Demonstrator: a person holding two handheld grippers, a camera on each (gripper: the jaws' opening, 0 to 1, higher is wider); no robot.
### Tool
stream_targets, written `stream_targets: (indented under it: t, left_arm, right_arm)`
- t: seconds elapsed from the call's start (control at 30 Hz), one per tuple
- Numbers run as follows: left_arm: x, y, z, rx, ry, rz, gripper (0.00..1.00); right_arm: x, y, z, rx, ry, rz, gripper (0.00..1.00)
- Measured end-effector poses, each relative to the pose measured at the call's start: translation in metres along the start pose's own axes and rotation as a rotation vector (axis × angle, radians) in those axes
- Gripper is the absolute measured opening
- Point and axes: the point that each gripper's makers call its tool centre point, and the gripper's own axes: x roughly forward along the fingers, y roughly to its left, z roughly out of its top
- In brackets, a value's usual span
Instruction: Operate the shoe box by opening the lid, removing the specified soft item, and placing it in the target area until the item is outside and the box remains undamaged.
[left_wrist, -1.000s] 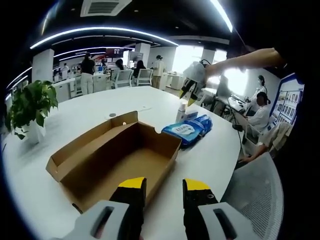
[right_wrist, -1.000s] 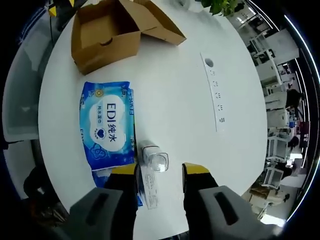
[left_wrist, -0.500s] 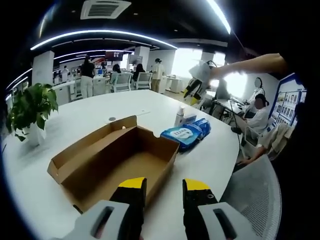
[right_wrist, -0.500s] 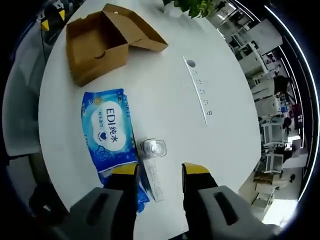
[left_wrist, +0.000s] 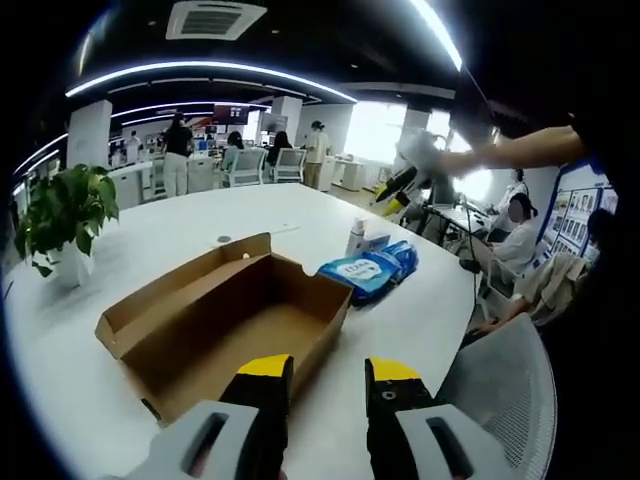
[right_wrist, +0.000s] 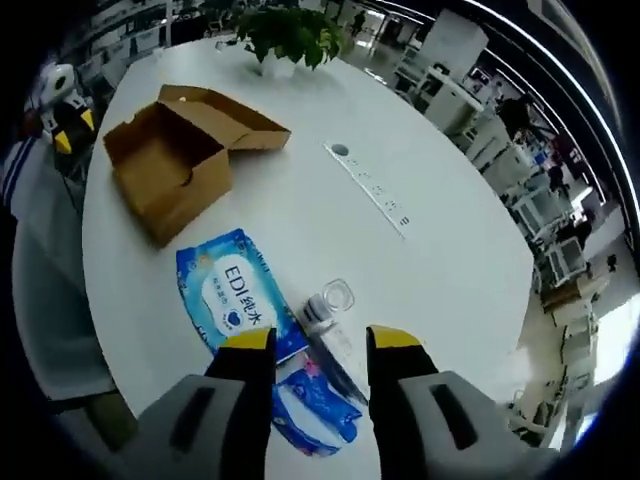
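The brown cardboard shoe box (left_wrist: 230, 320) lies open and empty on the white round table, its lid (left_wrist: 175, 290) folded back. My left gripper (left_wrist: 328, 385) hovers open just in front of the box's near end. A blue wet-wipes pack (left_wrist: 360, 272) rests on the table to the right of the box. In the right gripper view the box (right_wrist: 170, 165) is at the upper left and the wipes pack (right_wrist: 235, 300) lies below it. My right gripper (right_wrist: 320, 355) hangs open high above the pack, holding nothing. It also shows raised in the air (left_wrist: 400, 185), and the left gripper (right_wrist: 62, 95) shows at the far left.
A small clear bottle (right_wrist: 325, 305) stands by the wipes, beside a second blue pack (right_wrist: 315, 405). A potted plant (left_wrist: 62, 215) sits at the table's left side. A power strip (right_wrist: 370, 190) runs across the table (right_wrist: 440, 260). People and chairs surround it.
My right gripper has risen and tilted away from the wipes pack and bottle, which now look smaller. My left gripper has held almost still by the box.
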Motion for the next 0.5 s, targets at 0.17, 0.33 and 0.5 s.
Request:
stream_targets:
  t: [0.17,0.33,0.5]
  left_arm:
    - [-0.002,0.000,0.000,-0.007,-0.005,0.005,0.29]
    - [-0.005,0.000,-0.001,-0.015,-0.008,0.008,0.29]
    - [-0.008,0.003,-0.002,-0.027,-0.013,0.016,0.29]
  right_arm:
    - [0.000,0.014,-0.002,0.108,-0.067,0.008,0.34]
    - [0.004,0.030,0.003,0.141,-0.135,0.025,0.37]
    - [0.009,0.047,0.015,0.194,-0.205,0.053,0.38]
